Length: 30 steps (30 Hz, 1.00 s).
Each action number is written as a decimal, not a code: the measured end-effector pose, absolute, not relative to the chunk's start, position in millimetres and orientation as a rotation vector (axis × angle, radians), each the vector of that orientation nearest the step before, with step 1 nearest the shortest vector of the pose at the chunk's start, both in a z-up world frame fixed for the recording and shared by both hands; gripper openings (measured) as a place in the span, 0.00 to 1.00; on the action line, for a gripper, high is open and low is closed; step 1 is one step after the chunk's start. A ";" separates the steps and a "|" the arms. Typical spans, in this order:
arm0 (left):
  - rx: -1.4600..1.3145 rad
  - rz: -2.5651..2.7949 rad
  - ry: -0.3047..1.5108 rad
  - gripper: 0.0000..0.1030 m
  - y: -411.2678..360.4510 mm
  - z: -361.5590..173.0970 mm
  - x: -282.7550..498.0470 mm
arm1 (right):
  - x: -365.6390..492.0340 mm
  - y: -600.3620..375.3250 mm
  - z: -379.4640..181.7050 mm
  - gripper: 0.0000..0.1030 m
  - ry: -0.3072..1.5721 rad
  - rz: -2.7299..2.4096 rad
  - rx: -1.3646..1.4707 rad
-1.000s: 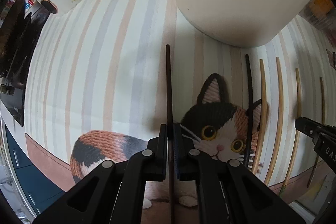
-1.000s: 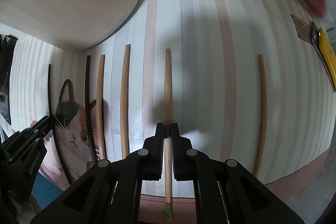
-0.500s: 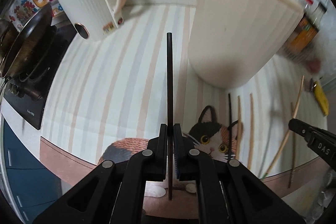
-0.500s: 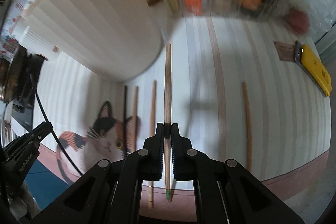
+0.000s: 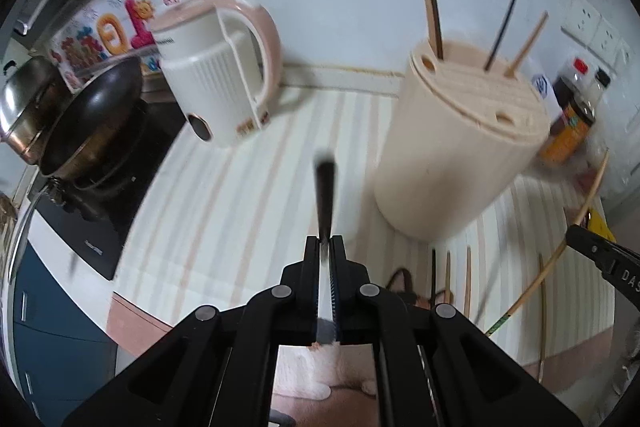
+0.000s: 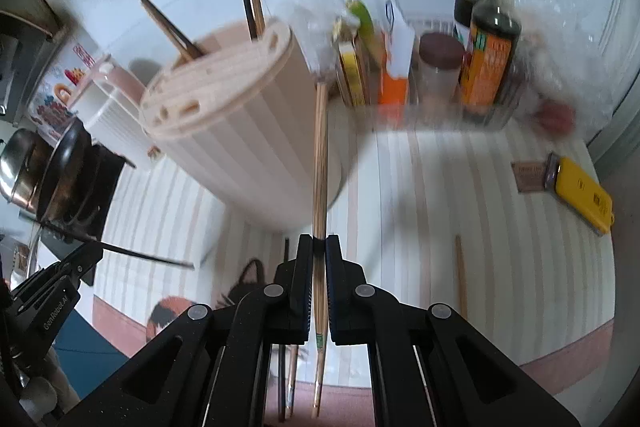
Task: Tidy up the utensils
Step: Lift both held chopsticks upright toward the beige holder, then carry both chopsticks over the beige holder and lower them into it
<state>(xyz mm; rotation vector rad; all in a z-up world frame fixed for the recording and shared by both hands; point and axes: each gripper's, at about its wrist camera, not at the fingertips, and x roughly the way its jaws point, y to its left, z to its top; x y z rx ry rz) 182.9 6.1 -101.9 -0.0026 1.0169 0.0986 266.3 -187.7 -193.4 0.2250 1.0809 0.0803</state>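
Note:
My left gripper (image 5: 329,247) is shut on a black chopstick (image 5: 325,199), held in the air and pointing forward, left of the beige utensil holder (image 5: 452,163). My right gripper (image 6: 319,247) is shut on a wooden chopstick (image 6: 320,163), raised in front of the same holder (image 6: 240,143). Several chopsticks stand in the holder's slotted lid (image 5: 476,79). Several more chopsticks (image 5: 467,279) lie on the striped mat (image 5: 248,211), and one wooden chopstick (image 6: 461,275) lies apart at the right. The left gripper with its black chopstick (image 6: 148,255) shows at the left of the right wrist view.
A cream and pink kettle (image 5: 216,87) stands at the back left beside a wok (image 5: 88,115) on a stove. Sauce bottles (image 6: 492,39) and boxes stand behind the holder. A yellow object (image 6: 584,195) lies at the far right. The mat's front edge (image 5: 132,315) is near.
Both grippers have lifted their chopsticks off the mat and risen, so the holder's top and the back wall have come into view. The views have tilted upward.

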 end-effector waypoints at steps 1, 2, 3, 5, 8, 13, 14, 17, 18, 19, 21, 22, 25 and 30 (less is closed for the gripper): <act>-0.010 0.109 1.003 0.02 7.2 -97.6 184.6 | 268.9 -188.4 -188.0 0.06 1.068 0.079 0.233; -0.016 0.117 0.990 0.02 9.0 -92.3 184.9 | 271.0 -189.1 -183.8 0.06 1.061 0.078 0.240; -0.019 0.121 0.978 0.02 9.1 -87.3 185.6 | 272.2 -190.0 -178.7 0.06 1.053 0.078 0.246; -0.026 0.126 0.955 0.02 8.9 -75.2 187.4 | 274.0 -189.3 -168.6 0.06 1.039 0.082 0.252; -0.040 0.113 0.931 0.02 5.8 -60.2 189.7 | 275.5 -187.5 -152.1 0.06 1.016 0.092 0.247; -0.063 0.072 0.881 0.02 1.1 -23.5 189.3 | 276.8 -189.1 -108.9 0.06 0.961 0.132 0.253; -0.071 0.062 0.869 0.02 0.8 -13.8 189.1 | 277.2 -190.0 -100.5 0.06 0.949 0.139 0.255; -0.115 0.030 0.848 0.02 2.9 9.0 192.5 | 280.7 -194.1 -72.4 0.06 0.910 0.163 0.268; -0.123 0.024 0.839 0.02 2.2 15.5 193.6 | 283.0 -196.2 -60.4 0.06 0.892 0.171 0.274; -0.133 0.016 0.829 0.02 2.8 22.2 195.4 | 284.9 -197.2 -52.1 0.06 0.879 0.177 0.276; -0.148 -0.001 0.806 0.02 2.1 38.9 201.3 | 289.5 -199.2 -34.1 0.06 0.850 0.183 0.277; -0.156 -0.007 0.795 0.02 1.8 45.5 204.2 | 293.2 -199.9 -24.4 0.06 0.835 0.184 0.275; -0.182 -0.027 0.766 0.02 -1.4 64.7 216.5 | 308.7 -203.8 -3.2 0.06 0.796 0.177 0.284; -0.216 -0.068 0.754 0.02 -11.7 81.8 246.6 | 341.3 -211.2 12.2 0.06 0.752 0.155 0.312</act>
